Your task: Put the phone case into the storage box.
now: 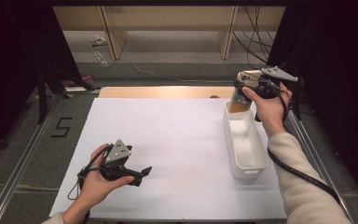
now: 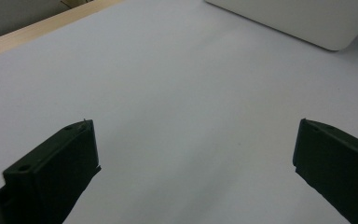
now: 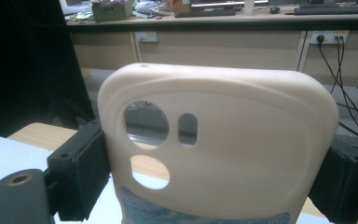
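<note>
Cream flexible phone case (image 3: 223, 149), light and pliable, we pinch by its edges in right gripper (image 3: 214, 172); left gripper (image 2: 193, 163) spread.

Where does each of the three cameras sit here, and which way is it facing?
High view: above the person's side, looking forward and down on the white table; both forearms, left gripper and right gripper show.
Left gripper view: rides the left gripper, looking along its open jaws across the table to the white bin.
Right gripper view: rides the right gripper, looking level past the cream phone case clamped in its jaws.
Shared: high and left gripper views both show the bin.
</note>
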The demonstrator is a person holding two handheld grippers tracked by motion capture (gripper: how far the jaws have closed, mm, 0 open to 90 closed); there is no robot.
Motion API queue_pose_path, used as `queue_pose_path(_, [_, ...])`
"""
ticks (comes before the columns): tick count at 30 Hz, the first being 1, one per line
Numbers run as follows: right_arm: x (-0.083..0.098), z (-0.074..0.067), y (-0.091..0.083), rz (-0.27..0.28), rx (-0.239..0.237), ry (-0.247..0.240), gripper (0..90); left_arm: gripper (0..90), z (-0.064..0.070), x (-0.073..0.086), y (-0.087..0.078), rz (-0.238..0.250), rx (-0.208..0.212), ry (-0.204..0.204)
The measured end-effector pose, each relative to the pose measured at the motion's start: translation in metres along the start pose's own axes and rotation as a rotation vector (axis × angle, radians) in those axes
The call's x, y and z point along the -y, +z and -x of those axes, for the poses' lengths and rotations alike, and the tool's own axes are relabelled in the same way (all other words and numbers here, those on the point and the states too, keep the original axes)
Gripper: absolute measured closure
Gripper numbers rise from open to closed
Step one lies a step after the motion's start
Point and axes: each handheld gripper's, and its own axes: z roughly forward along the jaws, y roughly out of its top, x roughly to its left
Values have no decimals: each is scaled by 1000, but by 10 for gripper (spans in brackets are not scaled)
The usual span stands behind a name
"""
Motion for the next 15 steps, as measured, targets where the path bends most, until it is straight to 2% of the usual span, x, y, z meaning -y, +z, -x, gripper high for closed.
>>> queue_pose_path(15, [-3, 2, 3, -3, 6, 0, 133, 0, 0, 0, 0, -1, 1, 0])
